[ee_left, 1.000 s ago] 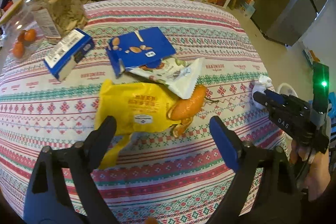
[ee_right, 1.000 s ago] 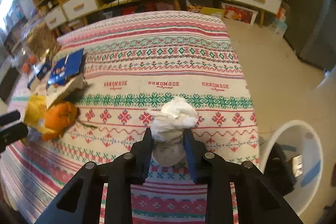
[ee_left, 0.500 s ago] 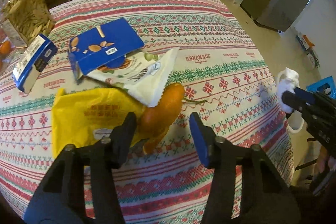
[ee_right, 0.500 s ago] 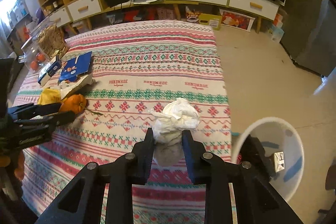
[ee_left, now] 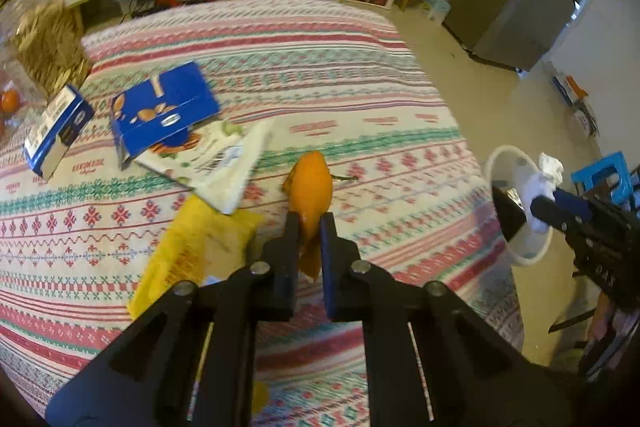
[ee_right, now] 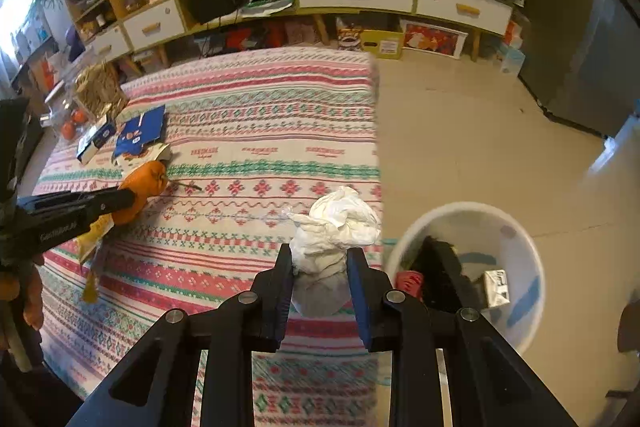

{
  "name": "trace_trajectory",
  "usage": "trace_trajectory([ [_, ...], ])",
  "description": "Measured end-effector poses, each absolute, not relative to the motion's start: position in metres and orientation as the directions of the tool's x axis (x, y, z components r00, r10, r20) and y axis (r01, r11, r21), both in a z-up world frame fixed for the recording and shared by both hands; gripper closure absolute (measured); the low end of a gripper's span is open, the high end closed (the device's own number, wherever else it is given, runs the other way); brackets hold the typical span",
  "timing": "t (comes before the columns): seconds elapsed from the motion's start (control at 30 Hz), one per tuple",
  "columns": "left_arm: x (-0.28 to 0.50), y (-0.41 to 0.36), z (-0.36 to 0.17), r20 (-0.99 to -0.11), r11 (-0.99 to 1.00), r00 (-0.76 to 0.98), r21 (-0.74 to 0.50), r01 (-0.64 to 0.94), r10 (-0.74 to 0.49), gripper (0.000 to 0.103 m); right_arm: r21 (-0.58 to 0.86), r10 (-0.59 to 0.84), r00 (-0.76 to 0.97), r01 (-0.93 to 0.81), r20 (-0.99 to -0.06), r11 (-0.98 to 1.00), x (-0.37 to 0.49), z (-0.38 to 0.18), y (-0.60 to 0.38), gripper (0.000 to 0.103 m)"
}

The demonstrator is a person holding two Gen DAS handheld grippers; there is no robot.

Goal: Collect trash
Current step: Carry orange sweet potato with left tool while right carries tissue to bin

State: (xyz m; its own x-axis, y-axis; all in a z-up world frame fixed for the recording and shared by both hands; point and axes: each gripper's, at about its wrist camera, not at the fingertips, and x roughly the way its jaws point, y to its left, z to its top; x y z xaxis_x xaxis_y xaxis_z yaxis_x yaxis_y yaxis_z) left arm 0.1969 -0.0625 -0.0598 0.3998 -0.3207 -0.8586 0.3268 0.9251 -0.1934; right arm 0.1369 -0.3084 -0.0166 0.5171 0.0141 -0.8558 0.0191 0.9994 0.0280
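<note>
Two pieces of trash are being held: the left gripper (ee_left: 309, 227) is pinching an orange peel (ee_left: 311, 187) above the patterned tablecloth (ee_left: 320, 75), beside a yellow wrapper (ee_left: 192, 247), while the right gripper (ee_right: 320, 267) is clamping a crumpled white tissue (ee_right: 336, 227) next to the white plastic bin (ee_right: 516, 227).

Worktop (ee_left: 360, 75): patterned striped cloth cover.
Landmark: blue box (ee_left: 164, 111).
Left of it: small blue carton (ee_left: 56, 131).
Under it: white wrapper (ee_left: 224, 163).
Below it: yellow bag (ee_left: 192, 251).
</note>
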Motion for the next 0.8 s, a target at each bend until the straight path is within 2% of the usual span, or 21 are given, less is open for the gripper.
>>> trace_trajectory([
  [0.37, 0.172, -0.138, -0.037, -0.841, 0.881, 0.39, -0.191, 0.434, -0.375, 0.093, 0.046, -0.029, 0.539, 0.125, -0.842, 0.991, 0.106, -0.003, -0.373, 0.076],
  [0.8, 0.152, -0.239, -0.047, -0.839, 0.812, 0.311, -0.235, 0.533, -0.447, 0.093, 0.061, -0.071, 0.519, 0.232, -0.852, 0.971, 0.077, -0.007, -0.437, 0.075],
])
